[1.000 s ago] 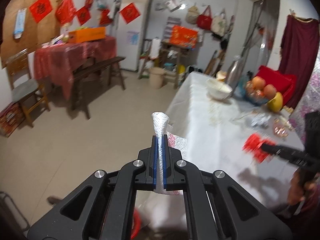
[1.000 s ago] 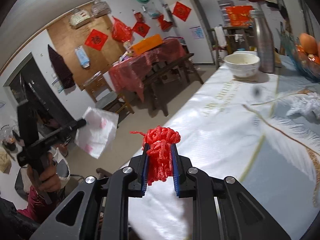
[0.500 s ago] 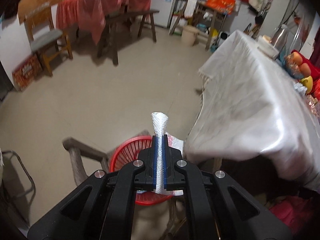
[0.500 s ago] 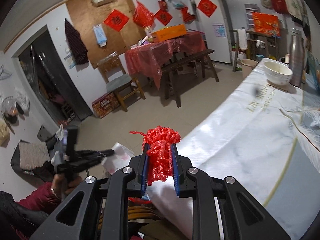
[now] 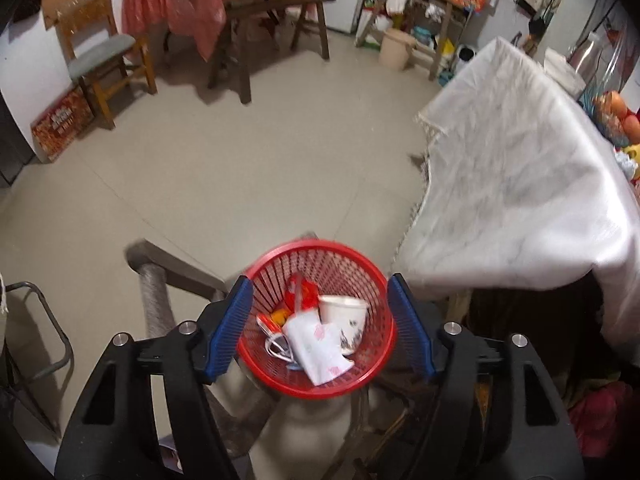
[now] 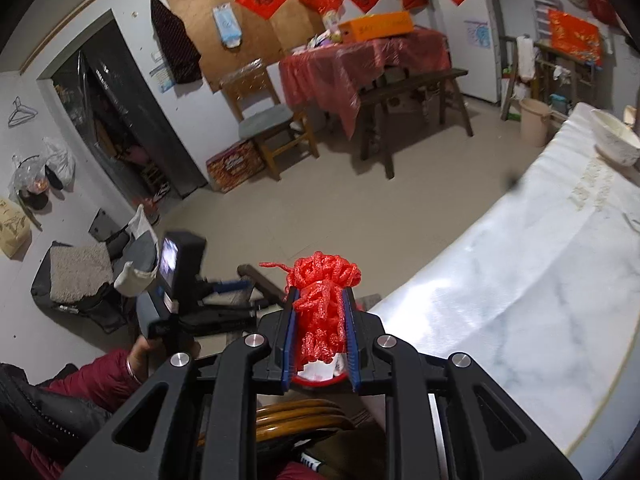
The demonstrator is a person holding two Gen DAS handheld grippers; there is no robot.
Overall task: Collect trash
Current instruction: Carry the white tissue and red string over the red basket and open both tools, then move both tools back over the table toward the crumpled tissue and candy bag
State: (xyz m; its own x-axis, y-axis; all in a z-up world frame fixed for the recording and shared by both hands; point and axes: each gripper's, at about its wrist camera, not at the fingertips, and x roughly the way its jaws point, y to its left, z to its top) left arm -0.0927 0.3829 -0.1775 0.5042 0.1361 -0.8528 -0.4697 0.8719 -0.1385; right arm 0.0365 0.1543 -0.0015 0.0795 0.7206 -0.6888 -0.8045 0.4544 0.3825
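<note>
The left claw (image 5: 320,332) hangs right over the red basket (image 5: 280,376), pointing down into it. Its jaws are opening wide, and nothing is between them. A white wrapper with pink print (image 5: 320,350) lies inside the basket, on top of the other trash. So this step looks like the drop: one piece of trash has gone in.

The red basket is a round one with slits in its wall. It sits low, just beside the near corner of the surface (image 5: 520,184) with the white cloth. In it are the wrapper, a white paper cup (image 5: 344,312) lying on its side, a red bag (image 5: 300,292) and some small orange and white bits that are too mixed up to name.

The right claw (image 6: 320,320) is clamped on a bunch of red foam netting (image 6: 320,300). The netting puffs out above the tips of the claw. This claw is up in the air beside the near edge of the surface, and a bit of the basket's red rim shows just under it.

I think the netting goes in next. For that, the right claw needs to come over the middle of the basket and let go. The left claw should move out of the way first, so the two do not bump. The netting is light and fluffy, so it may stick to the blue pads (image 6: 348,320) or drift past the rim.
</note>
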